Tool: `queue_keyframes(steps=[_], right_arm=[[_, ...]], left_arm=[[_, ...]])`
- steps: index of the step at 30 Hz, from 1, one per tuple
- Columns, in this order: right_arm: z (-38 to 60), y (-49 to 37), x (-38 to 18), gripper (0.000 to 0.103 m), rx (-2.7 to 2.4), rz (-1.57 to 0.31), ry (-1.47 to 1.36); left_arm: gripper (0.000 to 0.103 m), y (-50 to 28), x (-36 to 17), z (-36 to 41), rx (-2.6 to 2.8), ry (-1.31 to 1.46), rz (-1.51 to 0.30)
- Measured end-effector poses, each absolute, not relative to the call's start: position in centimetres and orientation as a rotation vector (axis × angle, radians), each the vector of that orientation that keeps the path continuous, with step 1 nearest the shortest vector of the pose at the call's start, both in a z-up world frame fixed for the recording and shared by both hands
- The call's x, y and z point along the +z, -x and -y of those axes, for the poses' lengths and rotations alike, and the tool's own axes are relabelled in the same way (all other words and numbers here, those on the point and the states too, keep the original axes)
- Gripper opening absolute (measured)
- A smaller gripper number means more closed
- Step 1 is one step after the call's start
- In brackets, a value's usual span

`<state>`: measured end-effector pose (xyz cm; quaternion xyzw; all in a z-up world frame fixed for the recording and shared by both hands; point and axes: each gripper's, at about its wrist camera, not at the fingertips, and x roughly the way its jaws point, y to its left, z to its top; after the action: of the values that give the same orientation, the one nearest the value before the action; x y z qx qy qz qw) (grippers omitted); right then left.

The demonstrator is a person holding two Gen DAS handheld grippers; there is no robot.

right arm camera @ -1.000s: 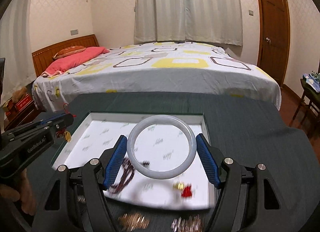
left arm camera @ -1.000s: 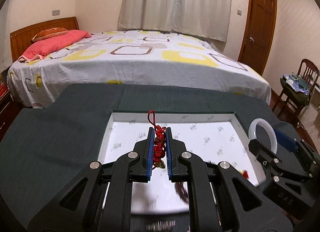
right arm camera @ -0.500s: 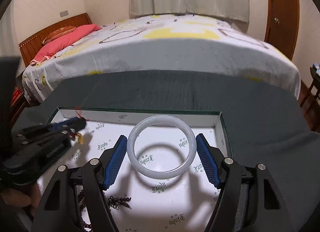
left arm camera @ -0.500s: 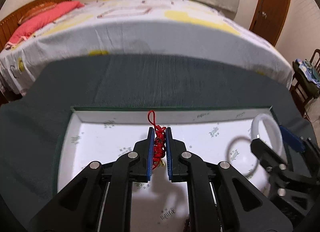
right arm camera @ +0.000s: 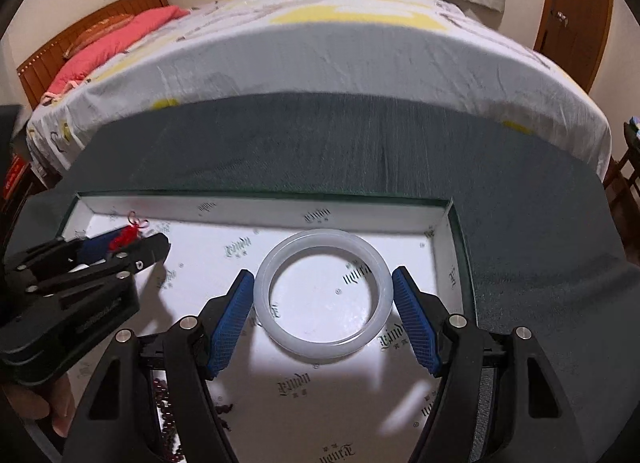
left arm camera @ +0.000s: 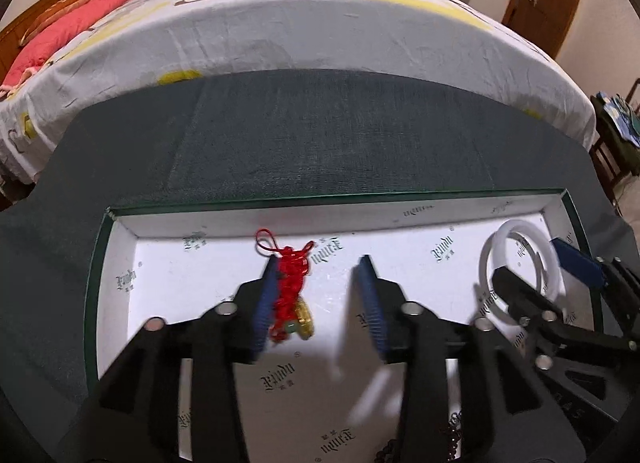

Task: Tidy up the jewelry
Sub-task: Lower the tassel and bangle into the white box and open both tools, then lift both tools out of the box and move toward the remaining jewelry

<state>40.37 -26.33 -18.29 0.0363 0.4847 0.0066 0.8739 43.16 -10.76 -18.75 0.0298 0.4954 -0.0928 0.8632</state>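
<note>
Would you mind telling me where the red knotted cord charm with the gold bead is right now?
In the left wrist view the red knotted cord charm lies in the white-lined box, against the left finger of the open left gripper, near the back wall.

Left wrist view: right finger of left gripper smeared by motion blur, edges doubled. Red knotted charm against left finger; contact with box floor not resolvable. Dark beads cut off by bottom edge, partly behind gripper body. White bangle partly covered by right gripper.

Right wrist view: charm mostly hidden between left gripper's fingers. Bangle flanked by right gripper's pads; touching or slightly apart on right side, cannot tell. Beads half hidden behind gripper arm. Hand cropped at left edge. Printed lettering on box lining too blurred to read.
</note>
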Motion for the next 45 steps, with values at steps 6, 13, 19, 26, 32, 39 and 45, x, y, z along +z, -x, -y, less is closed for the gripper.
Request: queue_keyframes(steps=[6, 13, 19, 26, 32, 39, 45], right_arm=[[26.4, -40.4, -18.3, 0.071, 0.012, -1.020, -0.080], [26.9, -39.6, -17.6, 0.075, -0.004, -0.960, -0.101], [27.2, -37.0, -15.0, 0.075, -0.033, -0.810, -0.110], [27.3, -31.8, -11.9, 0.075, -0.034, -0.687, -0.097], [26.8, -26.8, -11.2, 0.075, -0.023, -0.647, -0.108], [25.3, -21.7, -11.8, 0.075, 0.004, -0.645, -0.093], [25.2, -17.8, -13.0, 0.075, 0.022, -0.676, -0.113]], left_arm=[[0.062, -43.2, -19.0, 11.3, -0.201, -0.091, -1.051], [0.077, -42.8, -18.4, 10.3, -0.188, -0.044, -1.029], [0.078, -40.1, -15.0, 9.5, -0.199, -0.040, -0.888], [0.078, -34.6, -10.5, 8.0, -0.207, -0.040, -0.725], [0.078, -30.1, -8.9, 6.7, -0.198, -0.028, -0.668], [0.078, -24.3, -9.2, 5.6, -0.187, -0.028, -0.641], [0.078, -20.1, -11.2, 5.0, -0.205, -0.067, -0.659]])
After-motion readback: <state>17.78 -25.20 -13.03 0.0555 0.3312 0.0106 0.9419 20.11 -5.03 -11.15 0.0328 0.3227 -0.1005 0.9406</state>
